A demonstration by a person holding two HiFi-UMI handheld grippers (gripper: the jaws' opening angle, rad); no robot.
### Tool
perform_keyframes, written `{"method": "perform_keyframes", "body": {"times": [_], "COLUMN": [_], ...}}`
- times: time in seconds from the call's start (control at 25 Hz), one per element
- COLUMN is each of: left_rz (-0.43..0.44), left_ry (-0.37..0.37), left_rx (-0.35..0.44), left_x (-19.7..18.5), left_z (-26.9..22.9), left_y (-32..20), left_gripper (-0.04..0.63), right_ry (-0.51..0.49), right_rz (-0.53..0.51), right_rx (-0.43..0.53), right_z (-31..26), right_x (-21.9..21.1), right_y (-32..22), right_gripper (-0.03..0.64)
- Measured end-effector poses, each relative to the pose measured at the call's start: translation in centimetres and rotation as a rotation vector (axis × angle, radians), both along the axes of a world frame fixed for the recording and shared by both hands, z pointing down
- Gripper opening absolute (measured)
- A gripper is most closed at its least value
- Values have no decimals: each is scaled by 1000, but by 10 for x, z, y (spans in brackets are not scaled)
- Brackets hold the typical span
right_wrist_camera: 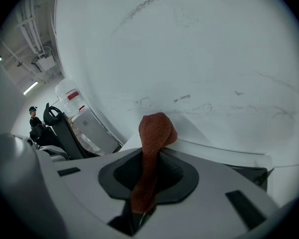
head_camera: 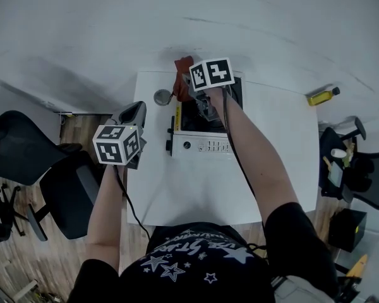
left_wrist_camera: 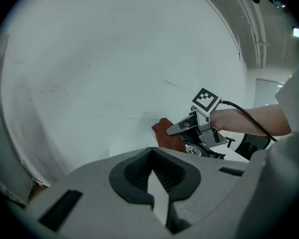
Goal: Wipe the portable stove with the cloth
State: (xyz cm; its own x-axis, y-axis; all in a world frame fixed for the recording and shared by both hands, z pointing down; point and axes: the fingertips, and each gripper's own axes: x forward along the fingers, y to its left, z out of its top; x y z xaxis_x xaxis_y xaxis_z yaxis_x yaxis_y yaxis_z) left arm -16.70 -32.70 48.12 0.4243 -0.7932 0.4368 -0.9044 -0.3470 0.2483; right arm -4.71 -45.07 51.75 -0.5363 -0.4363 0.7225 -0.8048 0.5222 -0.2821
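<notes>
Left gripper point(left_wrist_camera: 152, 164): jaws pressed together, nothing between them, held at the left edge of the white table point(head_camera: 208, 188), with the right gripper and cloth ahead and right of its tips. Right gripper point(right_wrist_camera: 148, 173): jaws clenched on the rust-red cloth point(right_wrist_camera: 155, 131), a strip pinched between them and the free end bunched just past the tips. The portable stove point(head_camera: 205, 146) sat below the right jaws, and the cloth hung at its far left corner. Cloth-to-stove contact could not be confirmed.
</notes>
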Motion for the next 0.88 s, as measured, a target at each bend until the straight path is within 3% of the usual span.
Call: {"method": "perform_keyframes", "body": {"times": [0.4,0.88], "left_rz": [42,62], "left_ry": [-26,-80], "left_rx": [11,-8], "left_x": [43,90], "left_z": [-10,-3], "left_y": [-10,-20], "left_gripper": [6,6], "right_ry": [-96,-101], "right_rz": [90,198], "right_rx": [-44,-65], "right_z": [-5,1], "right_x": [61,153], "right_y": [-2,1], "right_gripper": [63,63]}}
